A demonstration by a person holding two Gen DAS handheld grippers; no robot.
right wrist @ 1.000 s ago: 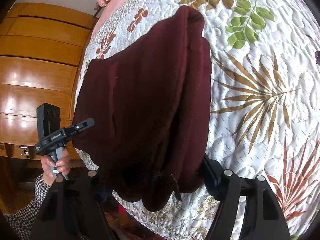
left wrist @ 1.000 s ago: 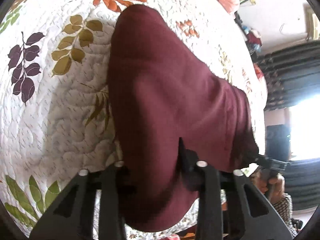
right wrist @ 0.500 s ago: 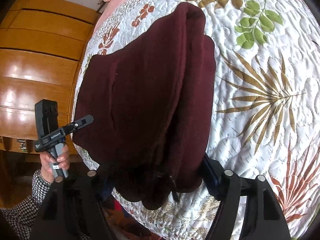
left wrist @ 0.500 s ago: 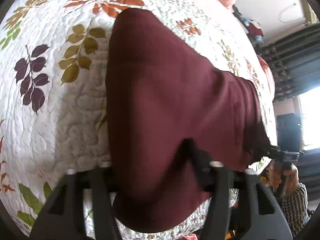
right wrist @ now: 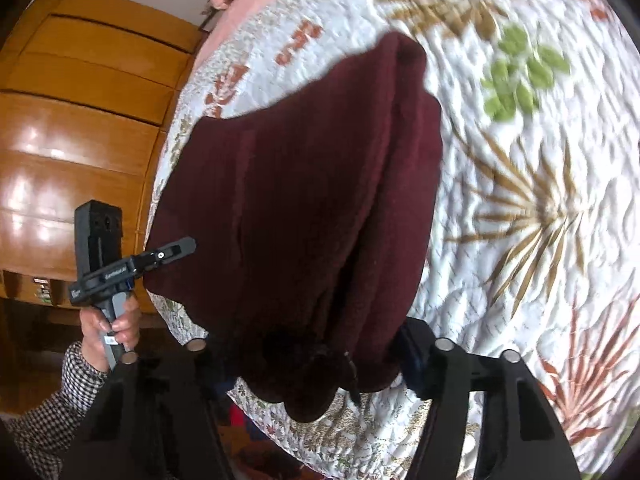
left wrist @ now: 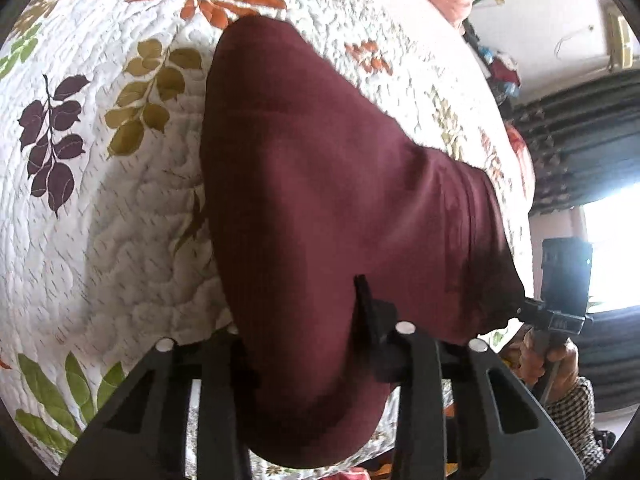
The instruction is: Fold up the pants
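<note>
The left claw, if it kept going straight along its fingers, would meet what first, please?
It is already clamped on the maroon pants; straight on, the left claw would run into more of that fabric, lying on the quilt.

left gripper (left wrist: pixel 304 344) clamped on cloth, right gripper (right wrist: pixel 316 344) likewise, both level

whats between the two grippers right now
The maroon pants, held up over the quilt: the left gripper grips one corner, the right gripper the other; right wrist view.
</note>
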